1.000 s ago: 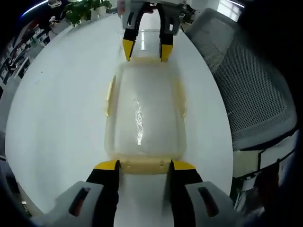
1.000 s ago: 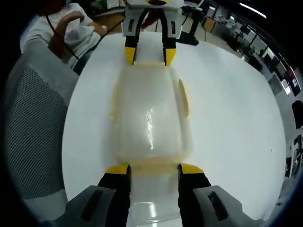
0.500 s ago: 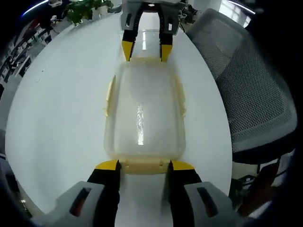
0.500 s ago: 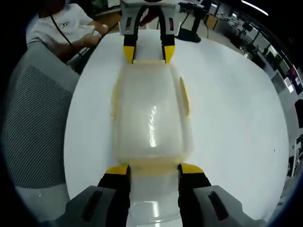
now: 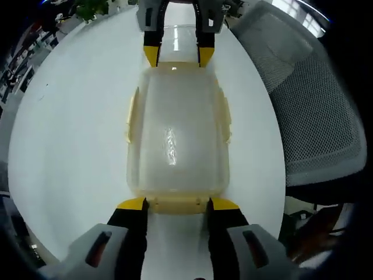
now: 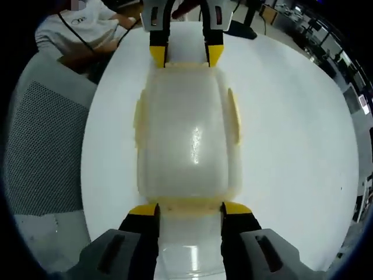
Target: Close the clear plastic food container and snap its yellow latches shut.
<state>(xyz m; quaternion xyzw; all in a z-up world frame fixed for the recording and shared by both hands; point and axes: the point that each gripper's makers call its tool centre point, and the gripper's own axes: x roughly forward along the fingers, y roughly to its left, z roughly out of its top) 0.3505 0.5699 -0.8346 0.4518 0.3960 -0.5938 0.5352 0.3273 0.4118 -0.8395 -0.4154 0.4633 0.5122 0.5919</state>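
no readable writing or brand shows on anything close by. in the left gripper view the left gripper (image 5: 173, 203) has its yellow-tipped black jaws spread apart, standing at either side of the near end latch (image 5: 176, 204) of the food container (image 5: 175, 134), which lies lengthwise straight ahead on the white table (image 5: 70, 134). the container is cloudy clear plastic, a rounded rectangle with its lid down and a glossy glare streak along the top; pale yellow latches run along both long sides. at its far end the right gripper (image 5: 173, 56) faces back, jaws likewise apart. off to the right stands a grey mesh chair (image 5: 315, 111). in the right gripper view the same arrangement is mirrored: right gripper (image 6: 189, 208) parted at the near latch, container (image 6: 187, 137) ahead, left gripper (image 6: 186, 55) beyond, mesh chair (image 6: 41, 146) to the left, and a person's white shirt (image 6: 76, 35) farther off.
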